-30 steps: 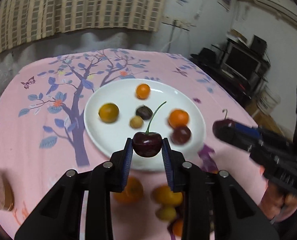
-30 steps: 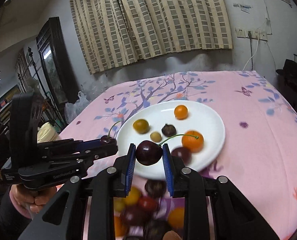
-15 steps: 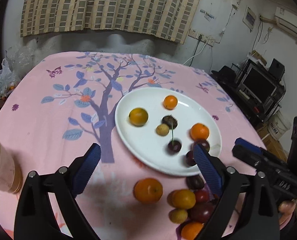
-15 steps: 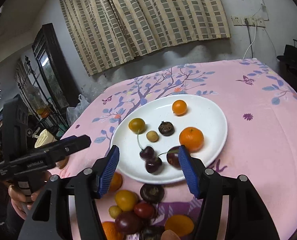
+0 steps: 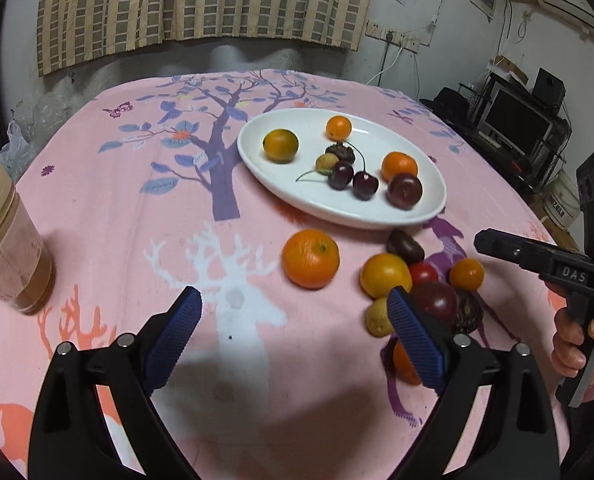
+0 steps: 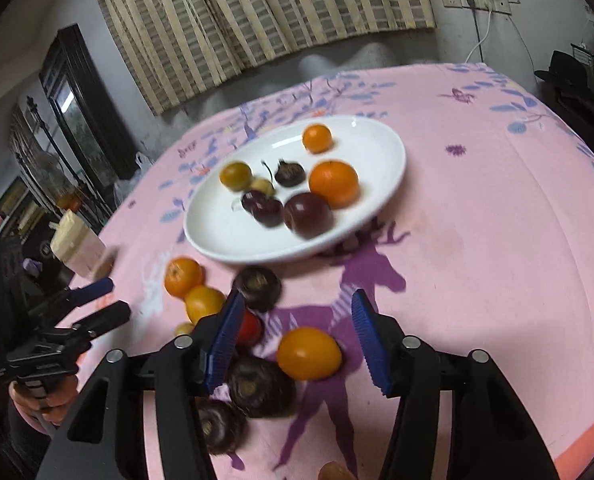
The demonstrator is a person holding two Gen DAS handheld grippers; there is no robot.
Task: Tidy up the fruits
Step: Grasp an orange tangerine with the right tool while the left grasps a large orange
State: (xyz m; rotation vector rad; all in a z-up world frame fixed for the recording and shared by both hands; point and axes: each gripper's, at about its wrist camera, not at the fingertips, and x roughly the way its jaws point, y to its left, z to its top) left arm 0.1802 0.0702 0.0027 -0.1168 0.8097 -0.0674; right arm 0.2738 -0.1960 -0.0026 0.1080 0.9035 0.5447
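Note:
A white plate (image 5: 297, 196) (image 6: 213, 232) on the pink tablecloth holds oranges, a plum and two dark cherries (image 5: 353, 182) (image 6: 263, 208). Loose fruit lies in front of it: a big orange (image 5: 311, 258), a yellow-orange fruit (image 5: 385, 274) (image 6: 309, 354), a red tomato (image 5: 423, 272) and dark purple fruits (image 6: 257, 288). My left gripper (image 5: 293, 326) is open and empty, low over the cloth left of the pile. My right gripper (image 6: 295, 330) is open and empty, straddling the yellow-orange fruit without touching it.
A lidded cup (image 5: 5, 240) (image 6: 81, 248) with a brown drink stands at the table's left edge. A TV stand and clutter (image 5: 517, 120) are beyond the table's right side. The cloth (image 6: 497, 220) right of the plate is bare.
Both grippers opened and dropped their cherries onto the plate. Both then pulled back and down toward the loose fruit pile in front of the plate.

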